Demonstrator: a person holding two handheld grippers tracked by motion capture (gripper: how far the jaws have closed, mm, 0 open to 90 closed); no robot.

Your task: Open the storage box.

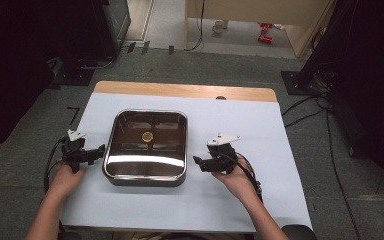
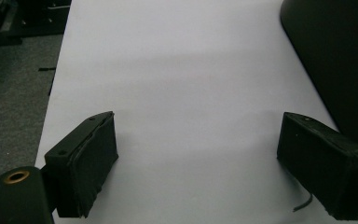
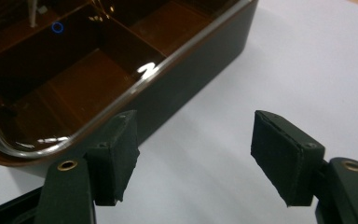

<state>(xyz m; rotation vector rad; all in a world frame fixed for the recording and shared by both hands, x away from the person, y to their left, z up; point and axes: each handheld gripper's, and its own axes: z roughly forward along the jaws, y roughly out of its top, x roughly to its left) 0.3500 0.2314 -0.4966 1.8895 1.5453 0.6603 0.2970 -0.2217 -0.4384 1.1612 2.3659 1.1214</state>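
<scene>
A dark square box [image 1: 146, 147] with a clear brown-tinted lid and inner compartments sits mid-table on the white sheet [image 1: 240, 200]. A small gold round mark [image 1: 147, 136] shows at its centre. My left gripper [image 1: 99, 151] rests just left of the box, open, with bare sheet between its jaws [image 2: 193, 158]; the box's dark edge [image 2: 340, 56] lies at the upper right of that view. My right gripper [image 1: 198, 162] sits just right of the box, open and holding nothing [image 3: 193, 154], with its left jaw close beside the box's wall [image 3: 177, 88].
The white sheet covers a wooden table whose far edge [image 1: 185, 90] is bare. Grey carpet surrounds it, with cables [image 1: 305, 112] at the right and dark equipment stands [image 1: 95, 45] at the back left. Red objects [image 1: 265, 32] lie on the floor far back.
</scene>
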